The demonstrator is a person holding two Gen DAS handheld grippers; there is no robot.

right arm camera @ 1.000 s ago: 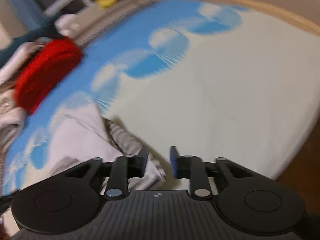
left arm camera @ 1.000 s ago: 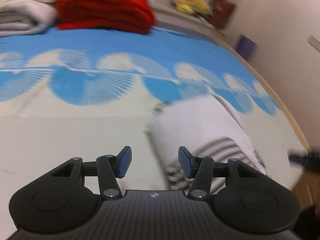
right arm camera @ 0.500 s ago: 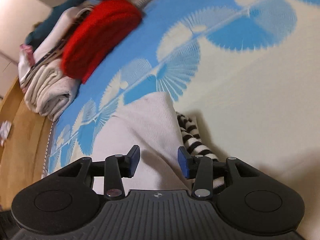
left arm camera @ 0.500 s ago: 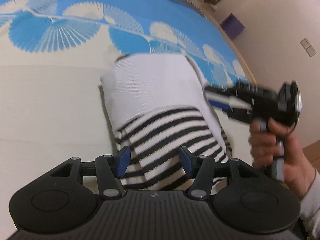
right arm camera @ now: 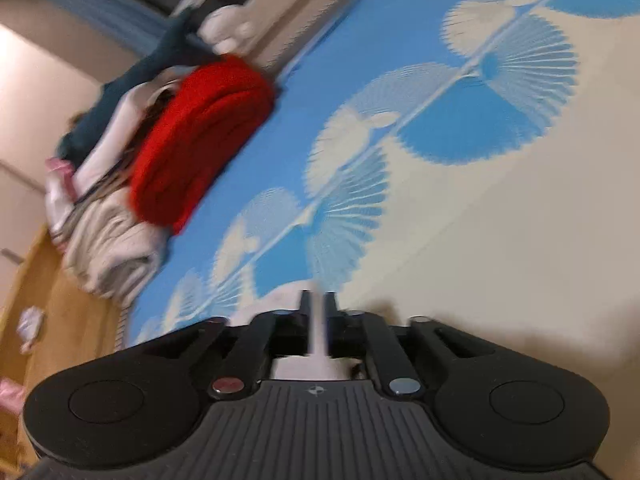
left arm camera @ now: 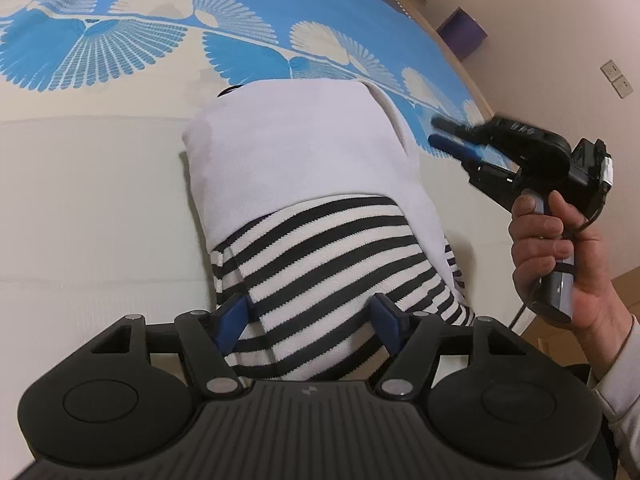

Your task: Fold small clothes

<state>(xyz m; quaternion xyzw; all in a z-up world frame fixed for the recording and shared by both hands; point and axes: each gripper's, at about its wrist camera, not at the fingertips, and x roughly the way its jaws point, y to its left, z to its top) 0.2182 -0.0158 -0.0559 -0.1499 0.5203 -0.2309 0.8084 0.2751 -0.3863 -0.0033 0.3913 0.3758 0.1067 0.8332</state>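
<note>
A folded small garment, white on top (left arm camera: 288, 152) with a black-and-white striped part (left arm camera: 328, 256) nearest me, lies on the blue-and-cream bedspread (left arm camera: 80, 200). My left gripper (left arm camera: 310, 316) hangs over the striped end. Its jaws are opening and straddle the striped cloth without pinching it. A hand (left arm camera: 560, 260) holds my right gripper (left arm camera: 438, 133) just off the garment's right edge, blurred. Its jaws are closing to a narrow gap. In the right wrist view the right gripper (right arm camera: 318, 300) shows only a thin white strip between its fingers, and the white cloth (right arm camera: 304, 364) lies below it.
A red folded item (right arm camera: 200, 136) and a pile of pale folded clothes (right arm camera: 108, 248) sit at the far side of the bed. A wooden floor (right arm camera: 60, 320) lies beyond the bed's edge. A purple box (left arm camera: 462, 32) stands by the wall on the right.
The left gripper's jaws have widened over the striped end. The right gripper's jaws have narrowed from wide to a slit, and it now sits lower over the white cloth.
</note>
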